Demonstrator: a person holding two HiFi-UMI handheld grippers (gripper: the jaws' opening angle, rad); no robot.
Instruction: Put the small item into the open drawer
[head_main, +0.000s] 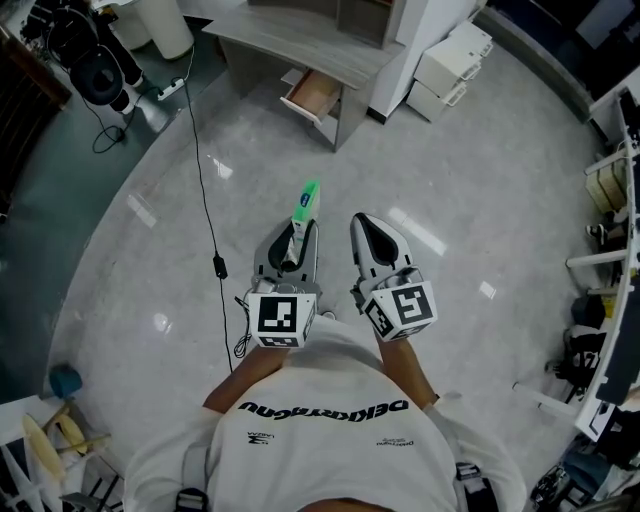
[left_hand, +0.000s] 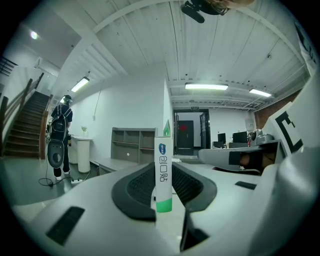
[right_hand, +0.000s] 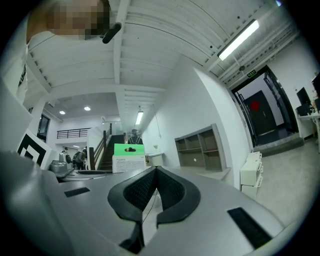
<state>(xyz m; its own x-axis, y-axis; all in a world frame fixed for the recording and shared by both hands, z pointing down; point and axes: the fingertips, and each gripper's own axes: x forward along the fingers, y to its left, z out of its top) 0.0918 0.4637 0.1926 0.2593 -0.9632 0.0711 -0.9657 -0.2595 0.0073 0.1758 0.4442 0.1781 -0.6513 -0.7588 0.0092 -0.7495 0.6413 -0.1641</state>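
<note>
The pale polished floor (head_main: 470, 200) takes up most of what I see below me. On it, well ahead of me, stands one grey desk (head_main: 300, 40). One drawer (head_main: 313, 94) is pulled out from under the desk's top, and its wood-coloured inside is open to view. One thin black cable (head_main: 203, 190) runs over the floor from the desk side towards my left. I hold two grippers side by side over the bare floor, near each other but not touching, both pointing towards the desk, and each carries one cube with square markers at its back end. My left gripper (head_main: 298, 235) has its jaws clamped on the one small item (left_hand: 163, 170), a slim white box with a green band at its lower end and a blue mark near the top. The box stands upright between the dark ribbed pads, its far end reaching well past the jaw tips. So the item is in my left grip, above the floor and well apart from the open drawer. My right gripper (head_main: 362, 222) has its jaws brought together with nothing between them.
</note>
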